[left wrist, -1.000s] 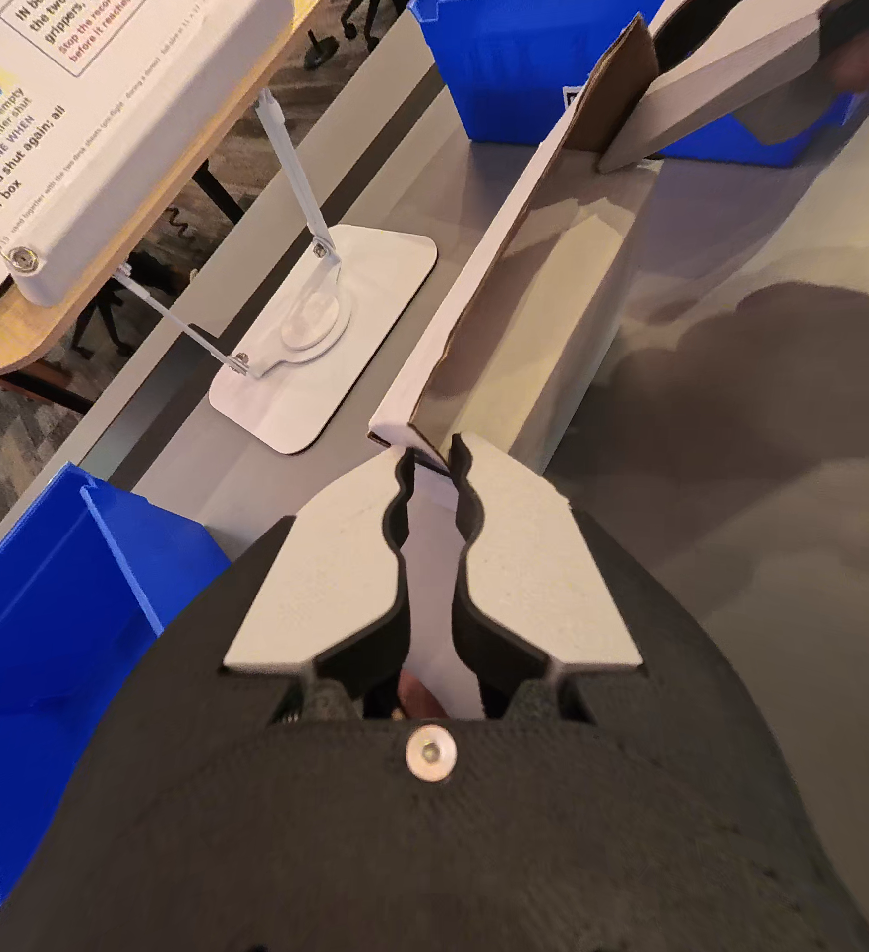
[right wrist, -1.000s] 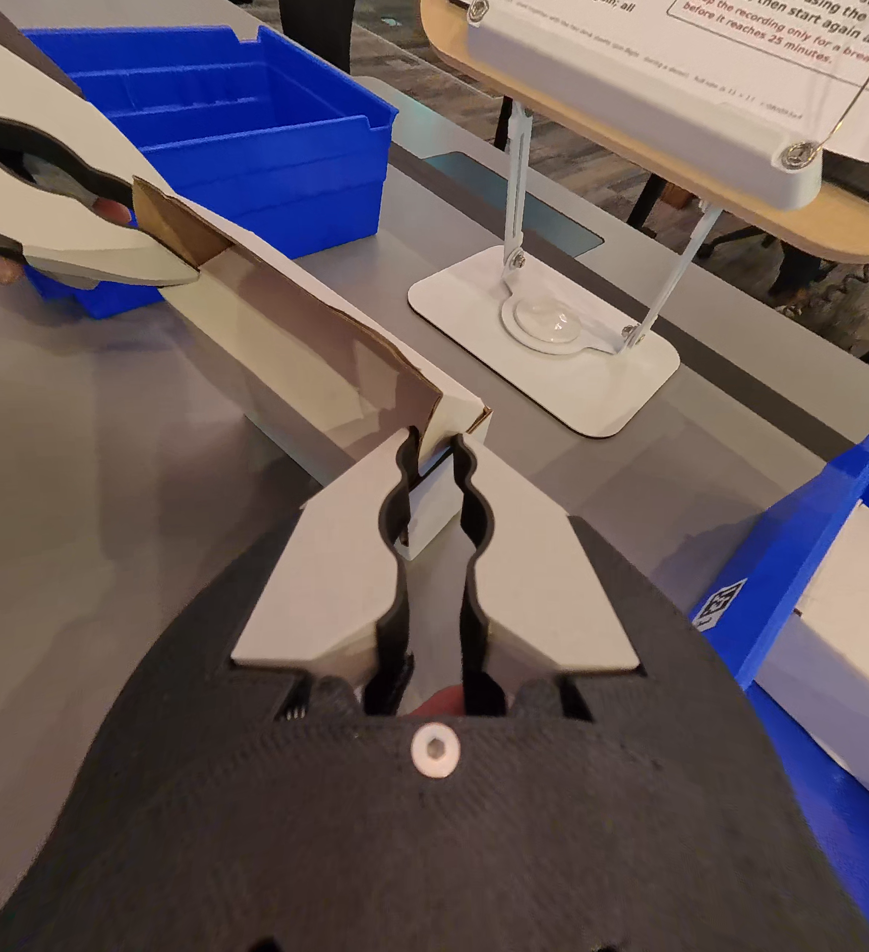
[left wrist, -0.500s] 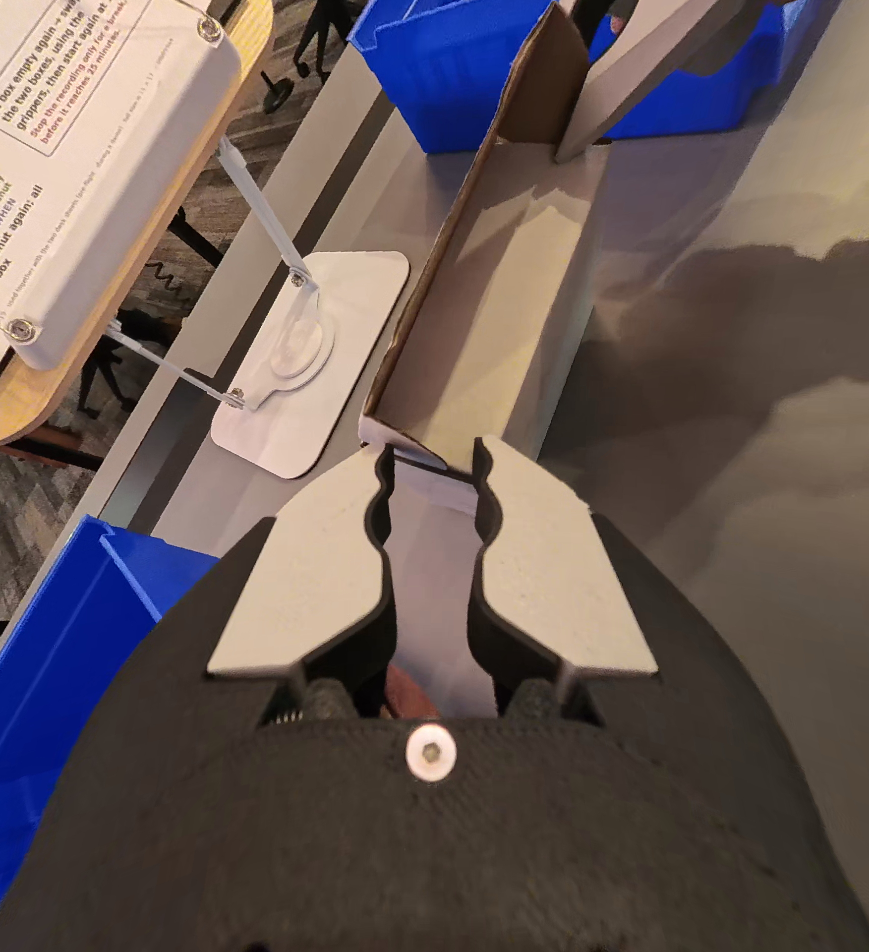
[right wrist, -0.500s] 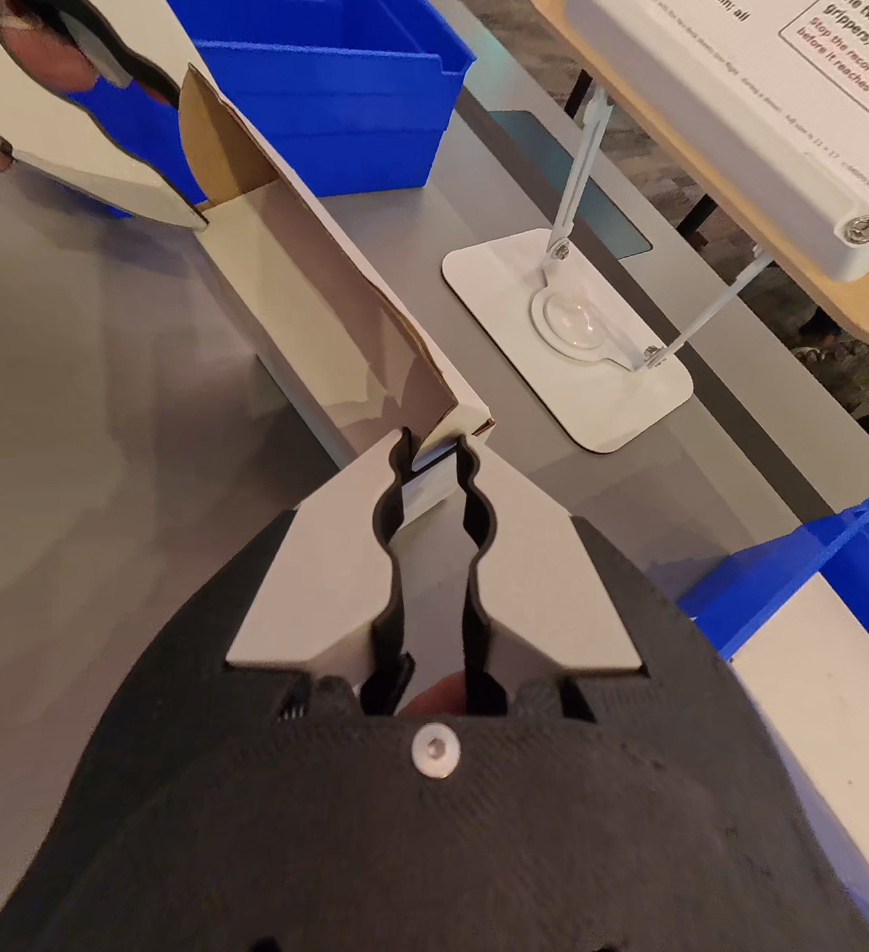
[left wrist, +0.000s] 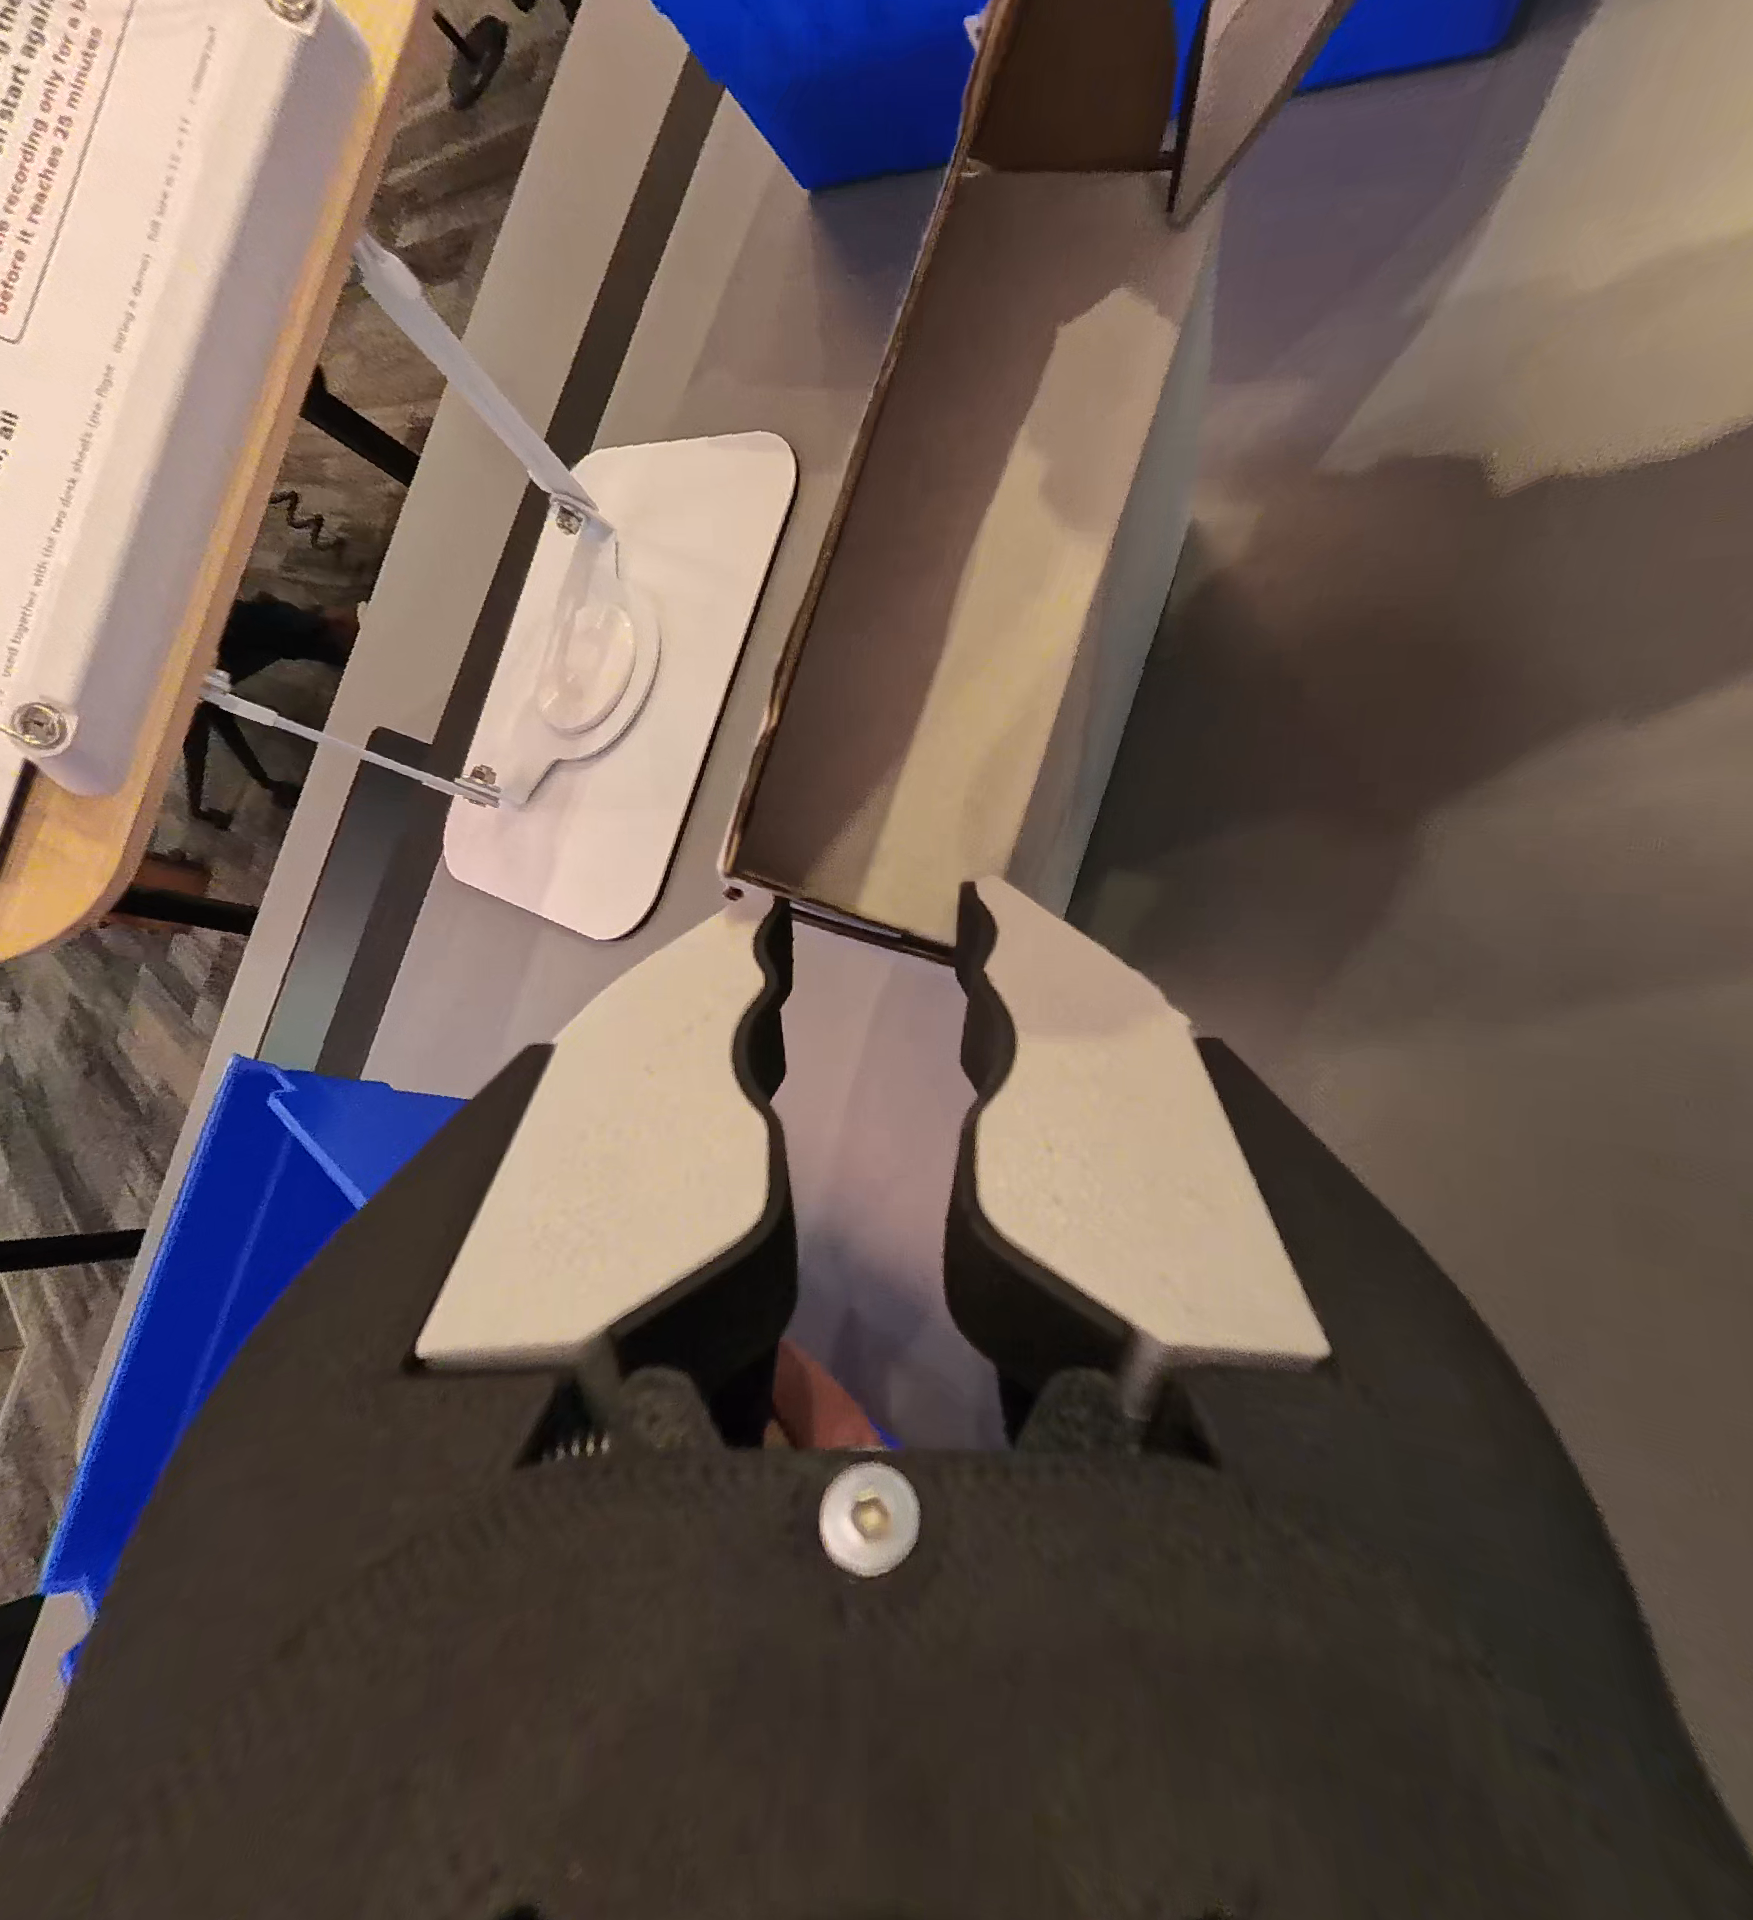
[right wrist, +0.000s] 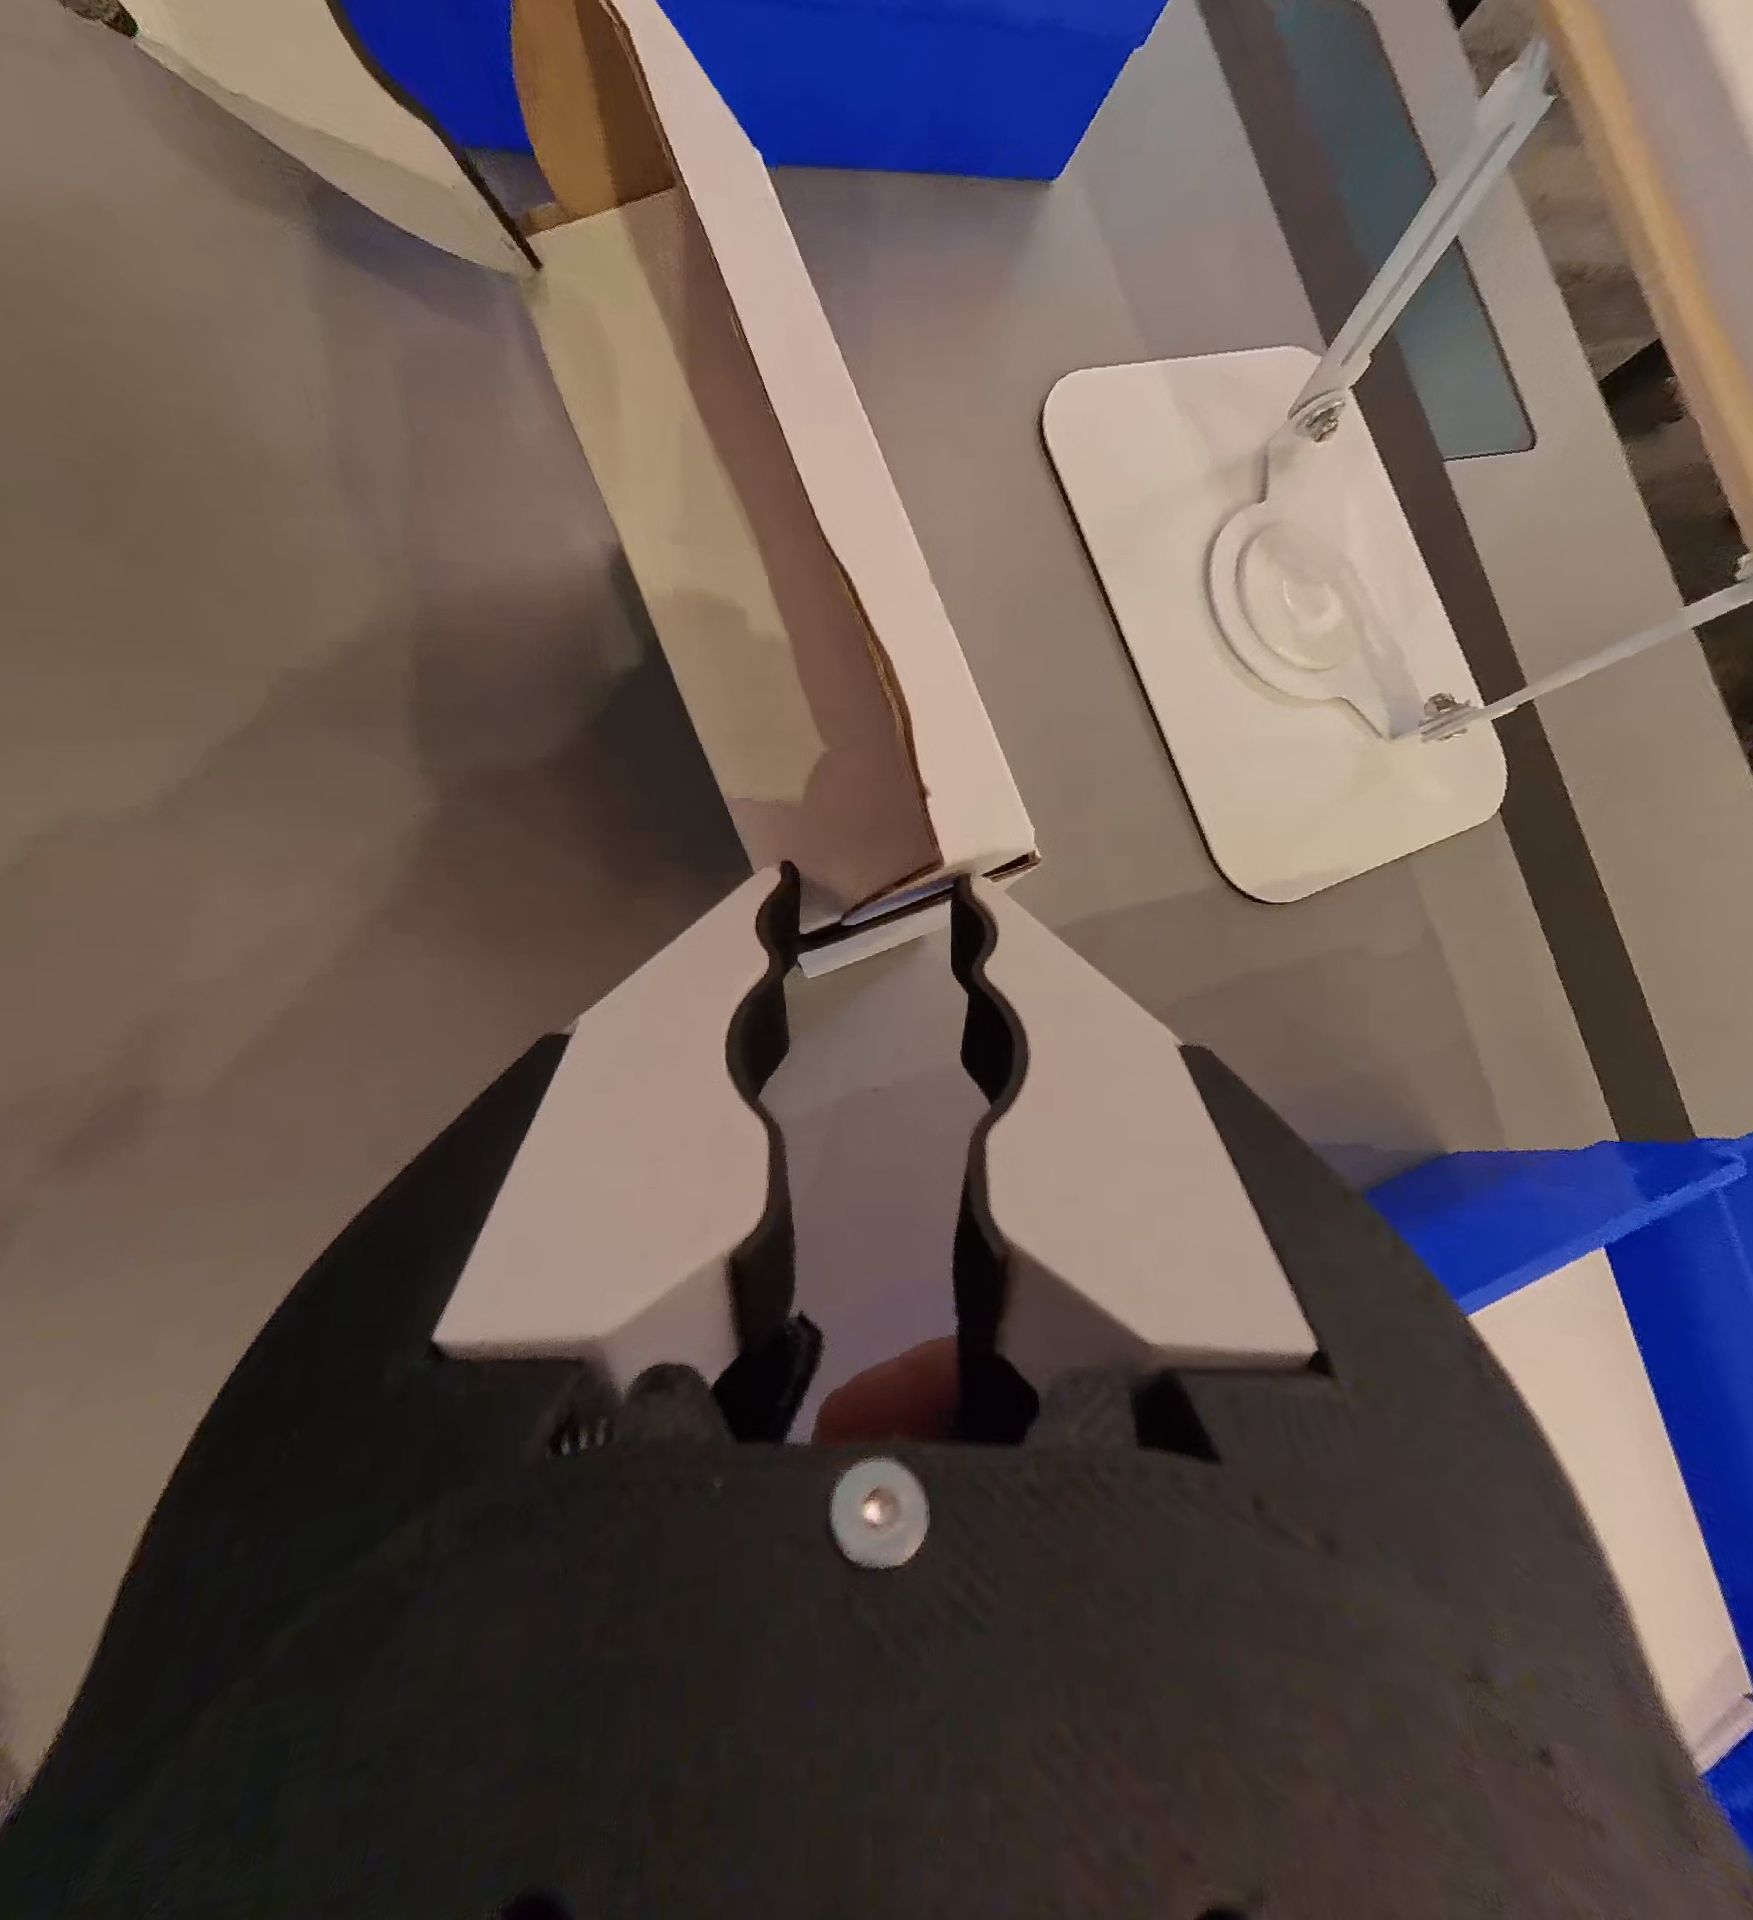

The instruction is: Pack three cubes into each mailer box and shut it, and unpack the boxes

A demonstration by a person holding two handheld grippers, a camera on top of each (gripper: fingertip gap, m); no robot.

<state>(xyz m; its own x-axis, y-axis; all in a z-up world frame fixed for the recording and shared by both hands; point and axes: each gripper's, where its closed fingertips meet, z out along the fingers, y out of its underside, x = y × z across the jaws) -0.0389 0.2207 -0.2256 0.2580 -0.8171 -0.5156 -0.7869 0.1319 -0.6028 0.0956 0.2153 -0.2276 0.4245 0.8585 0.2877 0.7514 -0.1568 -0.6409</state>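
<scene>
Since a second ago both grippers have widened from a near pinch. The left gripper (left wrist: 867, 920) and right gripper (right wrist: 870, 894) now stand narrowly apart at opposite ends of the mailer box (left wrist: 965, 582) on the table (left wrist: 1474, 935), apparently bracing its upright lid.

Open grey tabletop on one side, clutter on the other.
The mailer box (left wrist: 997, 582) has bare table (left wrist: 1526, 935) beside it; a white stand base (left wrist: 633, 675) and blue bins (right wrist: 882, 94) crowd its other side.
</scene>
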